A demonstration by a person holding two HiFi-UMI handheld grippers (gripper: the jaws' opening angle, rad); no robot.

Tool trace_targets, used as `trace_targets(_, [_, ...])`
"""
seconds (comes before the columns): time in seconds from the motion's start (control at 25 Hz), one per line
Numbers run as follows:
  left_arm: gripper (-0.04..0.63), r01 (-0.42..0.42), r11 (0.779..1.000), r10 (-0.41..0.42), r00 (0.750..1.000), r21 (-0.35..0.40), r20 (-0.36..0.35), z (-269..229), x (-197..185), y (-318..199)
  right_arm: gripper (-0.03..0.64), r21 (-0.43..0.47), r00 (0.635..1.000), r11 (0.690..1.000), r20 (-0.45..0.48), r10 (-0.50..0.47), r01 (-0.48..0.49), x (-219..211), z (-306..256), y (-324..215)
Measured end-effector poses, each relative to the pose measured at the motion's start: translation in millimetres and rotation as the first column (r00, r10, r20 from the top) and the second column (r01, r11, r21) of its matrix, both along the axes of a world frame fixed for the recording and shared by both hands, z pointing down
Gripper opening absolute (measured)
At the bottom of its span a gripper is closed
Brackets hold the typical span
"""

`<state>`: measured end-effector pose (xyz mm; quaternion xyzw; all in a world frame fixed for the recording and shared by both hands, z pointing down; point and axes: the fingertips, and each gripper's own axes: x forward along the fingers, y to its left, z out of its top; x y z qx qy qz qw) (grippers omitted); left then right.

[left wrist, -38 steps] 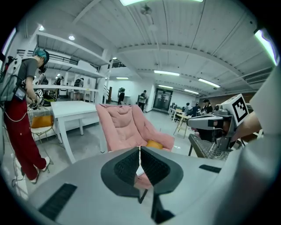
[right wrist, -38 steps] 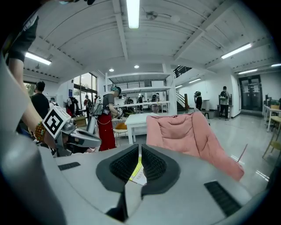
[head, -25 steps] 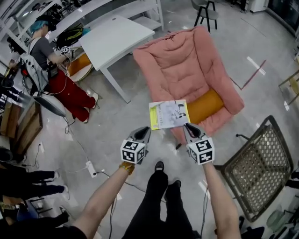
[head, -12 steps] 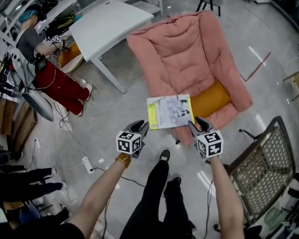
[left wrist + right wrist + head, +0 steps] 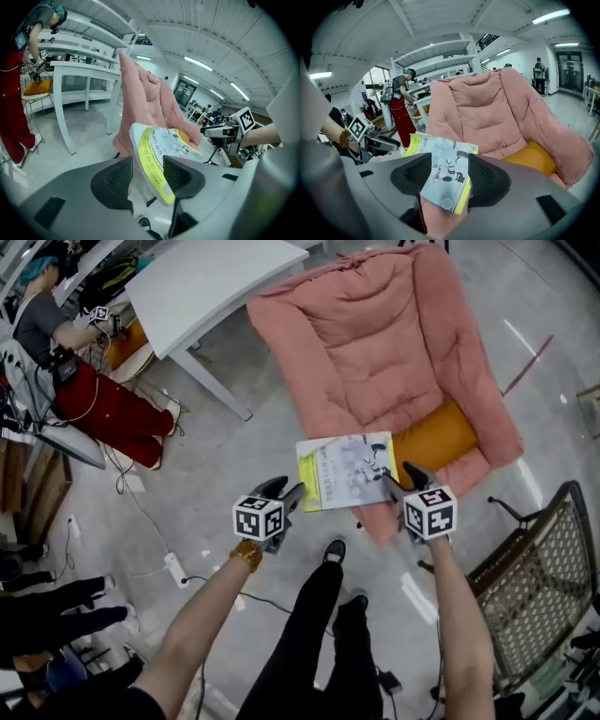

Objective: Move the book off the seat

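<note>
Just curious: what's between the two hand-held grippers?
The book, in the head view: one edge sits inside the left hand-held gripper, the other inside the right hand-held gripper; their jaws have just been opening.

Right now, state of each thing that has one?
book: closed, ungripped, at armchair front edge
left gripper: open, jaws have just been opening, book's edge between them
right gripper: open, jaws have just been opening, book's corner between them
armchair: unoccupied, orange cushion on seat
</note>
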<state>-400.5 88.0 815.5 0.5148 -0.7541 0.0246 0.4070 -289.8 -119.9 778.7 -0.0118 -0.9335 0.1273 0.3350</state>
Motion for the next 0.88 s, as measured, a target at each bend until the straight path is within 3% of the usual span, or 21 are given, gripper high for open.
trace_targets(0.36, [0.203,-0.006,0.999,0.009,0.998,0.034,-0.069,21.2,-7.5,-8.1,0.268,-0.107,0.996,0.994,-0.092,-0.006,-0.004,-1.4,47.8,-8.8])
trace_targets(0.88, [0.212,-0.043,0.996,0.054,0.986,0.075,-0.157,36.7,-6.0,-28.8,0.284,-0.248,0.99,0.967,-0.141,0.018,-0.053,-13.2,87.8,-18.3])
